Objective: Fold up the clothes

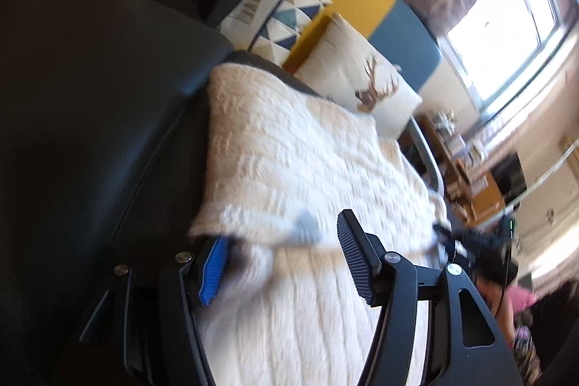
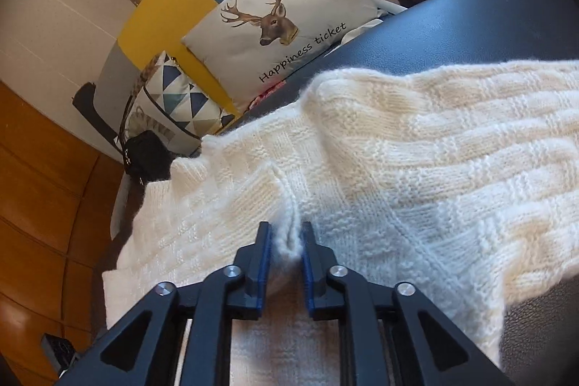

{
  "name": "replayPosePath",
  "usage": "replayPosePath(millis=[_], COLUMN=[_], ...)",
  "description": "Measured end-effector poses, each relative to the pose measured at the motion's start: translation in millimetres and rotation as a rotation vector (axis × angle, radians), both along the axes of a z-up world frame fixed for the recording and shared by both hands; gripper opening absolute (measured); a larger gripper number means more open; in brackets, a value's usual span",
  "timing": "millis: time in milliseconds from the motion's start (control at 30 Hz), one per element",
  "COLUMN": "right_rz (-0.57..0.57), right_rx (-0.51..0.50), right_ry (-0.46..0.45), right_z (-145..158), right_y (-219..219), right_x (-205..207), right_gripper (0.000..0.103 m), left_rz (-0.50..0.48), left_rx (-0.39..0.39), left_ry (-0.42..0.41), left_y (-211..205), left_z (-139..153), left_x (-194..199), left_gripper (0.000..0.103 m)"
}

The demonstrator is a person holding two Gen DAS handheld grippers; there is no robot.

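A cream knitted sweater [image 1: 307, 151] lies spread over a black leather seat [image 1: 90, 96]. In the left wrist view my left gripper [image 1: 282, 255] stands open over the sweater's near edge. Its blue-padded finger [image 1: 213, 270] sits at the cloth's left border, and the black ribbed finger [image 1: 356, 252] stands apart to the right. The picture is blurred. In the right wrist view the sweater [image 2: 416, 151] fills the middle, and my right gripper [image 2: 287, 241] is nearly closed, pinching a raised ridge of knit between its blue pads.
A deer-print pillow [image 2: 282, 24], a triangle-patterned pillow [image 2: 173, 104] and a black bag [image 2: 146, 158] lean at the back of the black seat [image 2: 470, 24]. Wooden floor [image 2: 36, 187] lies to the left. A bright window [image 1: 506, 35] and cluttered shelves [image 1: 459, 161] lie beyond.
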State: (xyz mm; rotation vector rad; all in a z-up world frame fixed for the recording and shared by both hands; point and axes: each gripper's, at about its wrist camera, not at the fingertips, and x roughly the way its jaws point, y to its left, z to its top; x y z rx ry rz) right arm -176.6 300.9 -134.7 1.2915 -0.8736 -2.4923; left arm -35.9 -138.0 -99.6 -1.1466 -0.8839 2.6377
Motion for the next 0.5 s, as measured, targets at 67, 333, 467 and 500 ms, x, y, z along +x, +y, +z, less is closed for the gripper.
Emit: replayPosePath(millis=[67,333,467,500], right_rz=[-0.056,0.110,0.289,0.306], right_rx=[0.053,0.140,0.293,0.313], right_ry=[0.032,0.230,0.248,0.238], right_z=[11,57,56,54], right_y=[9,-26,-84,-94], right_x=[7,33,34,33], right_gripper=[0.021,0.025,0.025,0.025], left_rz=[0.005,0.130,0.035,0.035], left_rx=[-0.012,-0.022,-0.063,-0.087], left_ry=[-0.013,0.146,0.148,0.130], left_y=[-2,4,48,56], left_z=[4,45,54,52], left_x=[18,40,-15,-29], left_gripper=[0.061,0.061,0.061,0.061])
